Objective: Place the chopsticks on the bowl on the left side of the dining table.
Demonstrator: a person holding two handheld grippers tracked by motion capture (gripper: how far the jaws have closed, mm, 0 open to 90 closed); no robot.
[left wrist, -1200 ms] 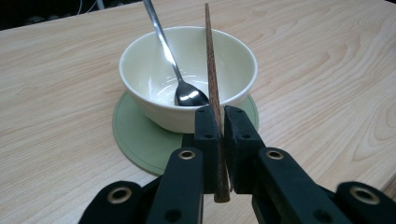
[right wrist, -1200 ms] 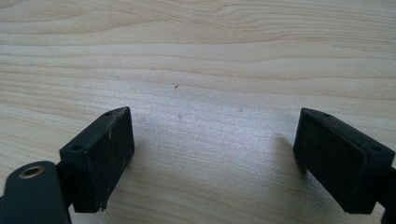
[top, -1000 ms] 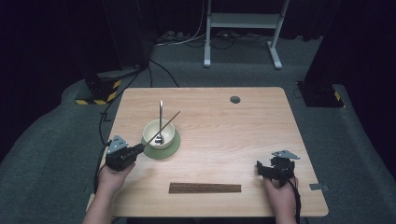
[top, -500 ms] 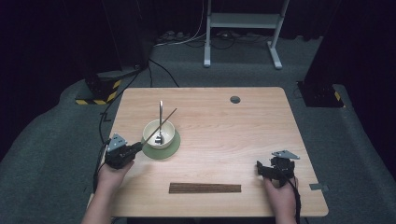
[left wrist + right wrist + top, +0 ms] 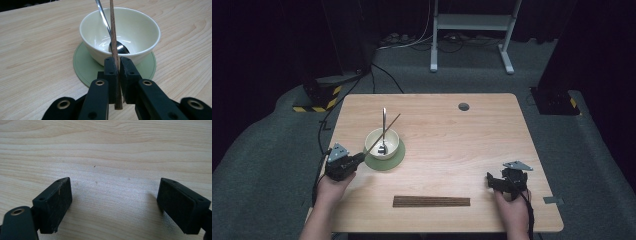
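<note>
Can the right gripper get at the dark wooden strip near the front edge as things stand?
Probably yes. The right gripper stands open with nothing between its jaws, and the strip lies flat just beside it, with bare table between them. The bowl sits well off to the other side.

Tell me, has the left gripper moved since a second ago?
No. The left gripper stays shut on the chopstick, just left of the green coaster, as before.

Light falls from above onto the pale wooden table (image 5: 447,150), bright against a nearly black room and dim grey carpet. The high view is soft and slightly grainy. In the left gripper view, glare glints inside the cream ceramic bowl (image 5: 135,30); the near black jaws blur, casting soft shadows.
</note>
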